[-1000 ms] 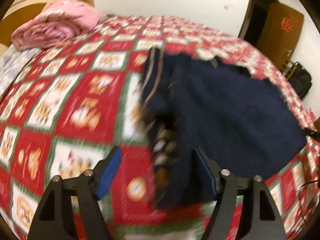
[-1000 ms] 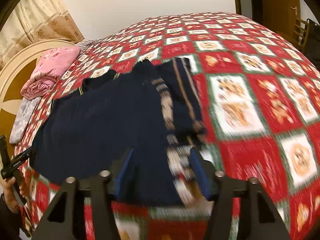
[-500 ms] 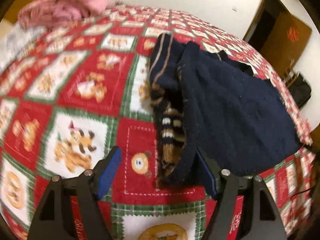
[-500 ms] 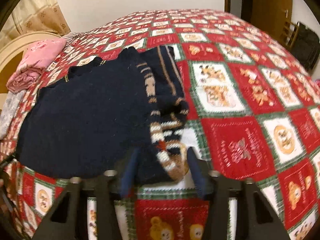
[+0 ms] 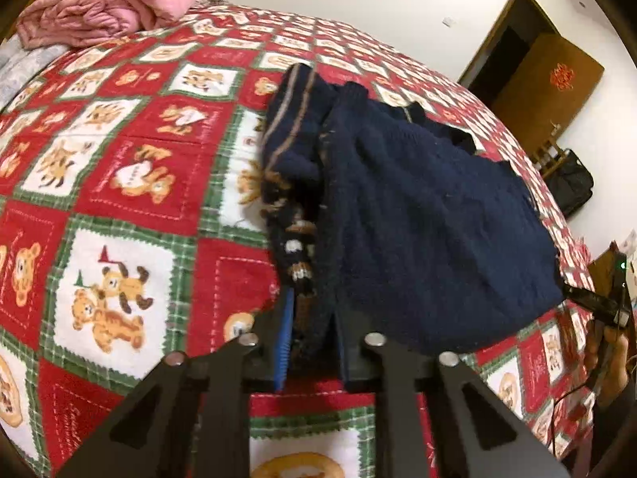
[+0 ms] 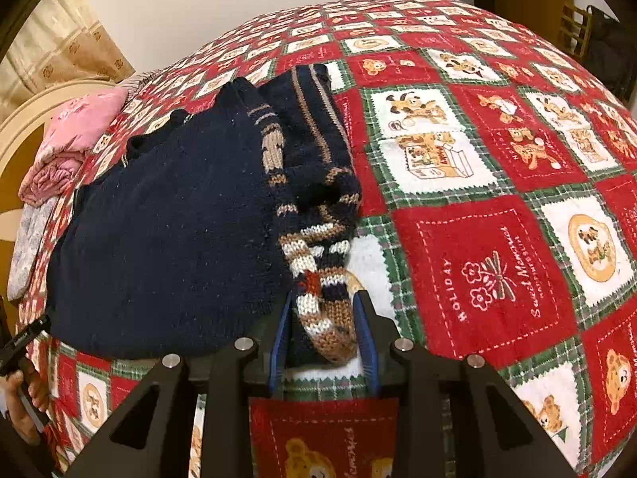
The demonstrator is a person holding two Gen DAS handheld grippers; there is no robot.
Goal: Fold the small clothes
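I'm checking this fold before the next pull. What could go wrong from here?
The left gripper and right gripper both pinch bunched knit at the navy sweater's edge, so layers may slip unevenly and skew the fold. The striped sleeve lies crumpled beside the body and may get trapped as a lump. Dragging could also wrinkle the bedspread.

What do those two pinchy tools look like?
Both look alike. The left tool and right tool each have two black triangular arms with cut-out holes and round silver bolts. Their fingers carry blue ridged pads. No cables or sleeves show on them.
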